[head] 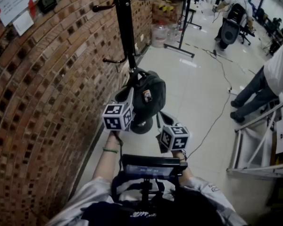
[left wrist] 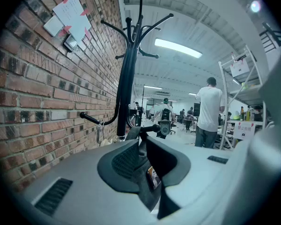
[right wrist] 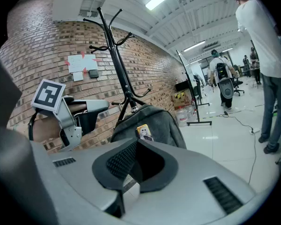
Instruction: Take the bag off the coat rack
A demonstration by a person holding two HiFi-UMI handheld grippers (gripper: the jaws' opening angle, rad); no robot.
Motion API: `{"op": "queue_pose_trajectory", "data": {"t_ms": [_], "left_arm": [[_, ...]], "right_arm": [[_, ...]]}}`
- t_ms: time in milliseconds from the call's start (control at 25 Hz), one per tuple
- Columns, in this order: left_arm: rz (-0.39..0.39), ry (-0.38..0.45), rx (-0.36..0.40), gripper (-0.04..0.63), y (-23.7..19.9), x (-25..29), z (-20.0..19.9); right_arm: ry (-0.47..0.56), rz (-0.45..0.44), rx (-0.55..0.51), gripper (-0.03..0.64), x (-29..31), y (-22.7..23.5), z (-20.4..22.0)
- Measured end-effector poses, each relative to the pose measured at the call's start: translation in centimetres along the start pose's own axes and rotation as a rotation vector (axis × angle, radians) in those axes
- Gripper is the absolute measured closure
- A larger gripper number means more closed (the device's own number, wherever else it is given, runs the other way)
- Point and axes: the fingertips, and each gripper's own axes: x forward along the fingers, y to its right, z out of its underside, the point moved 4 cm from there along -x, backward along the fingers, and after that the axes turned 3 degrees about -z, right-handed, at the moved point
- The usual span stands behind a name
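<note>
A black coat rack (head: 124,27) stands against the brick wall. A dark grey bag (head: 150,95) with a small picture tag hangs low on the coat rack. My left gripper (head: 131,94) reaches the bag's left side. In the left gripper view my left gripper (left wrist: 145,158) is shut on the bag (left wrist: 152,175), whose dark fabric fills the gap between the pads, with the coat rack (left wrist: 126,88) just behind. My right gripper (head: 164,119) sits below the bag's right side. In the right gripper view my right gripper (right wrist: 136,161) shows a narrow gap with only floor in it, short of the bag (right wrist: 152,123).
The curved brick wall (head: 42,102) runs along the left. A person (head: 273,74) stands at the right beside a metal shelf frame (head: 254,145). A cable (head: 217,117) crosses the white floor. Water bottles (head: 159,34) and a black stand (head: 181,27) are farther back.
</note>
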Motion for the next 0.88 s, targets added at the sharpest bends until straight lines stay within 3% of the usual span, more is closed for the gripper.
{"op": "queue_pose_trajectory", "data": {"t_ms": [80,280,480,880], "left_arm": [[-0.007,-0.009,0.010,0.501,-0.3,0.7,-0.2],[-0.047,-0.049,0.117,0.489,-1.3,2.7,-0.6],[-0.008,-0.155,0.206,0.423,-1.8,5.2,0.1],[0.013,-0.243,0.310,0.410,-2.4,8.7,1.0]], "right_arm": [[-0.002,0.004,0.005,0.609,0.0,0.7,0.1],[-0.011,0.012,0.033,0.609,0.2,1.8,0.3],[-0.024,0.023,0.047,0.609,0.9,2.4,0.7],[-0.006,0.054,0.073,0.609,3.4,2.9,-1.0]]}}
